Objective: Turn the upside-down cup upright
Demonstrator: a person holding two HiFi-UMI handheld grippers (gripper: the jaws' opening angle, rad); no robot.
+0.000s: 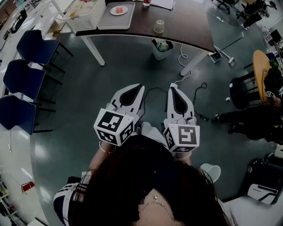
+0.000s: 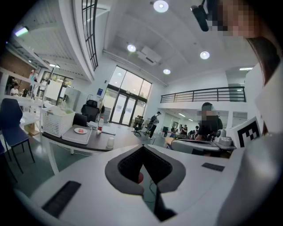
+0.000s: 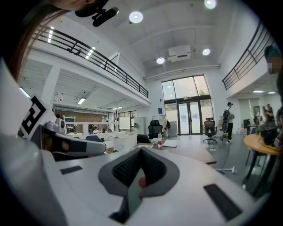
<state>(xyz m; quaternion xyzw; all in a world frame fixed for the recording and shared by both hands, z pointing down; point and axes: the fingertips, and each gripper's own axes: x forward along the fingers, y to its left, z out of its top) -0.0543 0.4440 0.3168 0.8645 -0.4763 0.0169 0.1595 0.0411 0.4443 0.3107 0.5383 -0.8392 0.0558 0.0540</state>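
Both tools are held out in front of the person, above the floor and well apart from the table [image 1: 185, 26]. The left tool [image 1: 139, 89] has its jaws pressed together with nothing between them. The right tool [image 1: 173, 88] is the same, closed and empty. Each gripper view confirms this: the dark pads meet at the tip.

The cup [image 1: 159, 26] stands on the dark table near its front edge, narrower end up, untouched by either tool. The head view shows it from above, with a grey tray [image 1: 106, 20] to its left carrying a small plate [image 1: 119, 10], and a white basket [image 1: 88, 17] beyond that. It also shows a bin [image 1: 161, 48] on the floor just under the table edge, and blue chairs [image 1: 33, 46] at the left.

The left gripper view shows the same table from the side: there the cup [image 2: 110, 142] is small and pale, right of the tray, with a bottle [image 2: 100, 126] behind it. In the right gripper view I can find the bottle and tall glass doors [image 3: 185, 110], but the cup I cannot make out there.
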